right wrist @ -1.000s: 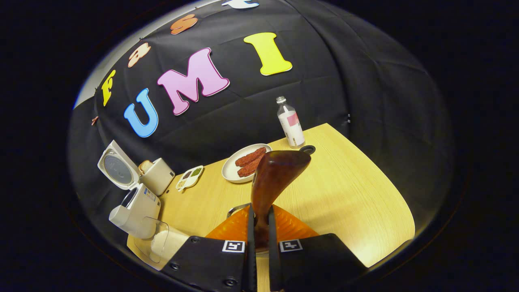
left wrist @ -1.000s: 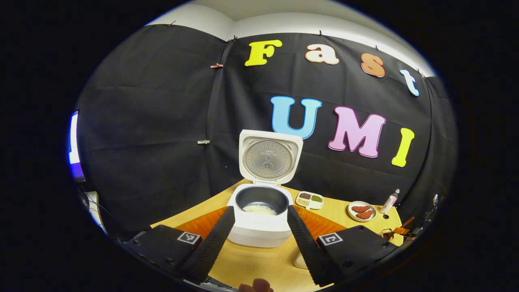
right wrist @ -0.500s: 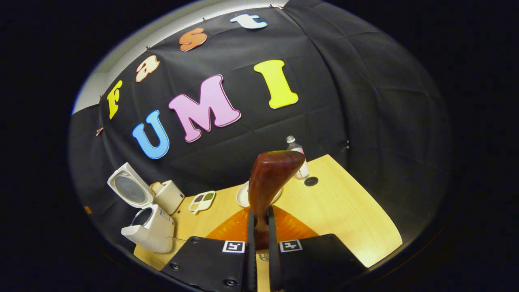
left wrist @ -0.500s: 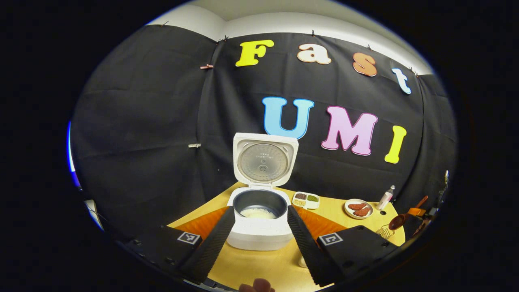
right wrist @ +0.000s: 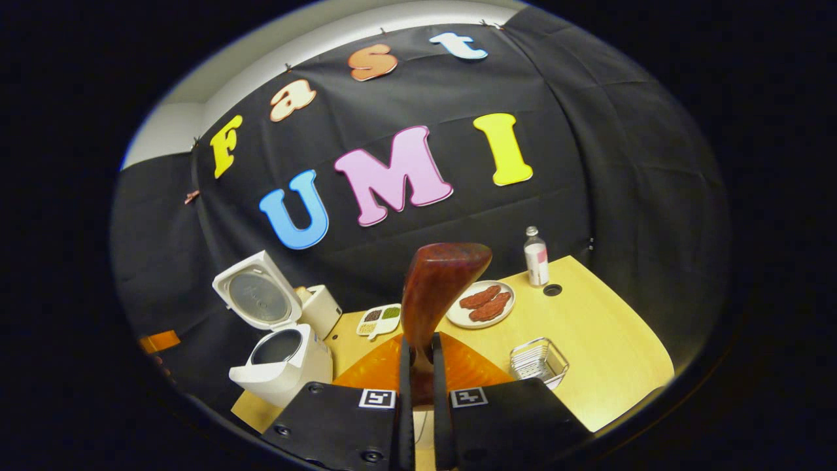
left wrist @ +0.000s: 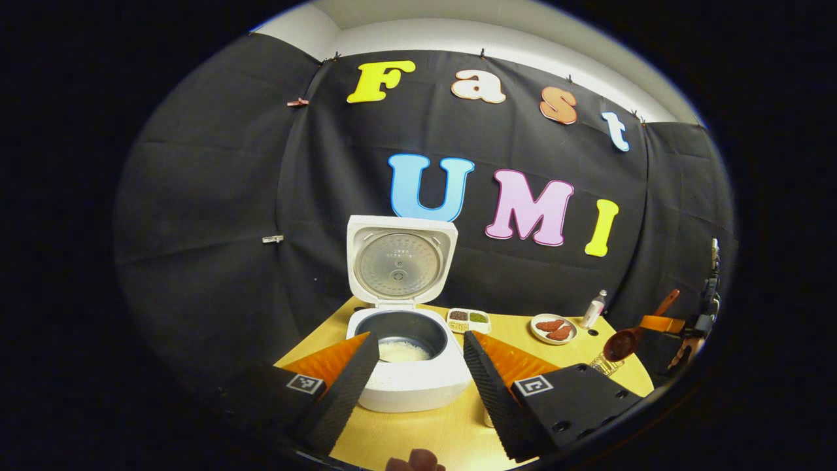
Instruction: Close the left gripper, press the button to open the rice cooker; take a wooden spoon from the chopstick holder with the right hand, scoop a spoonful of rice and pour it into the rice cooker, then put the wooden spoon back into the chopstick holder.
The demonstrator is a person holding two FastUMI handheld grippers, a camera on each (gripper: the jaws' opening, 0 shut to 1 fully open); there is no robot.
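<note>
One step remains: right claw (right wrist: 418, 366) clamped on the wooden spoon (right wrist: 435, 288) must lower it into the chopstick holder (right wrist: 537, 361); left claw (left wrist: 418, 373) gapes before the open rice cooker (left wrist: 402, 340)

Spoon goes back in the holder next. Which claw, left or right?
Right. The right claw is shut on the spoon, with the holder just beside it. The left claw is open, facing the cooker.
</note>
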